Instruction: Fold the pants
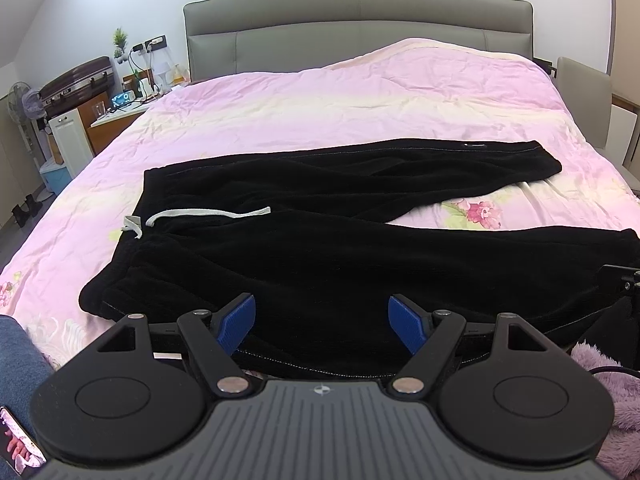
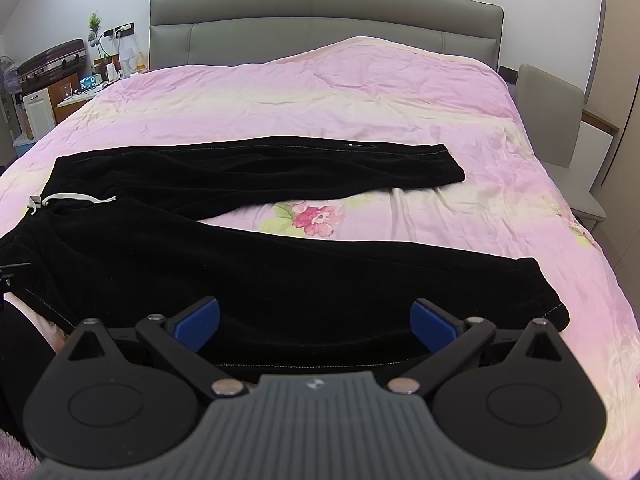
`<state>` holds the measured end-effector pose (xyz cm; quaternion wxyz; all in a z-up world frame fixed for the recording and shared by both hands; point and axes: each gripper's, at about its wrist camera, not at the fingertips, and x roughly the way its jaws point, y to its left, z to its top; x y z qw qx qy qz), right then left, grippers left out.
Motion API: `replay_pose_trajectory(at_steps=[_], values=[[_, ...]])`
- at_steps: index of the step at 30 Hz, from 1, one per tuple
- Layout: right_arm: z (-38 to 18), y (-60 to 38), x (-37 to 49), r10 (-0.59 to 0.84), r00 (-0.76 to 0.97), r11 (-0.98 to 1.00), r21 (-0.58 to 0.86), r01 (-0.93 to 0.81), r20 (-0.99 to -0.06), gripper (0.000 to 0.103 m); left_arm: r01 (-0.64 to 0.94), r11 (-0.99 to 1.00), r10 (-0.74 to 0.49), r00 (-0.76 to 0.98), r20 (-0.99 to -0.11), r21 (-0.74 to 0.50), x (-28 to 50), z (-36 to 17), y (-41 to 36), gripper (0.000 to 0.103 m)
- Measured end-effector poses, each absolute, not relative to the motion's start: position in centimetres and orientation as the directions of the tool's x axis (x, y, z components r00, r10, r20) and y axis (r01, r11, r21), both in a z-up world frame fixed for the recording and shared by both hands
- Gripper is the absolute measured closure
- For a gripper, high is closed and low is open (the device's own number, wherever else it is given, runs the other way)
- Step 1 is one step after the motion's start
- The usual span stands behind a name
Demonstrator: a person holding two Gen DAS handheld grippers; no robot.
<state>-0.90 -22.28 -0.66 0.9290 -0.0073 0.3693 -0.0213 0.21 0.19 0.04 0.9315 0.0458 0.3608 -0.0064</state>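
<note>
Nearest, in the left wrist view: left gripper [image 1: 322, 326] with blue ribbed pads, jaws wide apart, nothing between them, low over the near hem side of the black fleece pants [image 1: 304, 248]. Same in the right wrist view: right gripper [image 2: 316, 326] spread wide, holding nothing, above the near leg of the pants [image 2: 280, 272]. Near edge of the cloth hidden behind both gripper bodies. Whether the pads touch the fabric: cannot tell. Pants flat on the pink flowered quilt [image 1: 320, 108], legs spread in a V toward the right, waistband at left with a white drawstring [image 1: 208, 216]. Farther back, a grey padded headboard [image 1: 360, 20]. At far left, a cluttered wooden nightstand [image 1: 120, 114], small items there too blurred to name.
</note>
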Motion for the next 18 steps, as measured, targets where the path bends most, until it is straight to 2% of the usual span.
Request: replay_pose_trajectory(at_steps=[18], values=[[-0.49, -22.21, -0.98, -0.048, 0.724, 0.999, -0.034, 0.034, -0.688, 0.005, 0.039, 0.996, 0.025, 0.734, -0.678, 0.079, 0.14, -0.11, 0.41, 0.014]])
